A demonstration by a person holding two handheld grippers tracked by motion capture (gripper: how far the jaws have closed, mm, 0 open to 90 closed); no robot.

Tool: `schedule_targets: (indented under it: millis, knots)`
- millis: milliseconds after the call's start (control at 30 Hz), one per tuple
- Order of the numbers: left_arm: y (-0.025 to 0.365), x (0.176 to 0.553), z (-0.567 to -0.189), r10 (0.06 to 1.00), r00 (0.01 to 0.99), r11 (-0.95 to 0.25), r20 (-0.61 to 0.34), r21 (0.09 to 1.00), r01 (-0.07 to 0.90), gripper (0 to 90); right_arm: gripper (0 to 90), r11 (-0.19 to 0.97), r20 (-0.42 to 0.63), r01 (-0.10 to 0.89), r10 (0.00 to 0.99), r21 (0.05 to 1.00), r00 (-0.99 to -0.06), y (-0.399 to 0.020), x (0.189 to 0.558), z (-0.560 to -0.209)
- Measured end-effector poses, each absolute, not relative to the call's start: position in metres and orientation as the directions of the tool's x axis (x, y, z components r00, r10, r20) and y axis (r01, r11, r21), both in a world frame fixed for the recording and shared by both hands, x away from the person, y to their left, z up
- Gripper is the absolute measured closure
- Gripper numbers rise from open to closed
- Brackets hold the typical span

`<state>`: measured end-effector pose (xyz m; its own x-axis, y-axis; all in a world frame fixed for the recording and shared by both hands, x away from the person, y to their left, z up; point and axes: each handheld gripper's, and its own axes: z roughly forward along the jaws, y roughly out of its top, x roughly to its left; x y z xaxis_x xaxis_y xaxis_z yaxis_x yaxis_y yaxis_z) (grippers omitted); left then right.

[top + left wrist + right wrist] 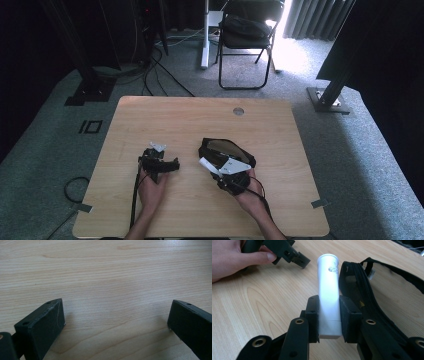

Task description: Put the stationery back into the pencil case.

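My right gripper (329, 303) is shut on a white plastic tube (327, 282), with the pads pressing on its lower half and its flat end toward the camera. The tube lies along the zipped edge of a black mesh pouch (387, 290) that sits open on the wooden table (262, 305). In the high view the right gripper (216, 171) holds the tube (206, 164) at the pouch's (227, 149) near left side. My left gripper (171, 165) rests on the table left of it, pointing right. Its jaws (116, 315) stand wide open over bare wood with nothing between them.
A round cable hole (238, 111) is set near the table's far edge. A folding chair (247, 35) with a dark bag on it stands on the carpet behind the table. Black stand feet (90, 90) and cables lie on the floor at the back left.
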<state>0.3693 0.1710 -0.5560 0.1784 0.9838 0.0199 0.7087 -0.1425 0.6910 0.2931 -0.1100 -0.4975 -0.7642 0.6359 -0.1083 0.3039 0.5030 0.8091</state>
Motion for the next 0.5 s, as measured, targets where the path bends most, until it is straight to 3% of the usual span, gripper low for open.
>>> schedule_targets:
  millis: [500]
  knots:
    - [0.1710, 0.3693, -0.5561, 0.984, 0.178, -0.142, 0.020, 0.691, 0.709, 1.3, 71.4, 0.485, -0.113, 0.288, 0.643, 0.826, -0.758, -0.1136, 0.2911, -0.4872]
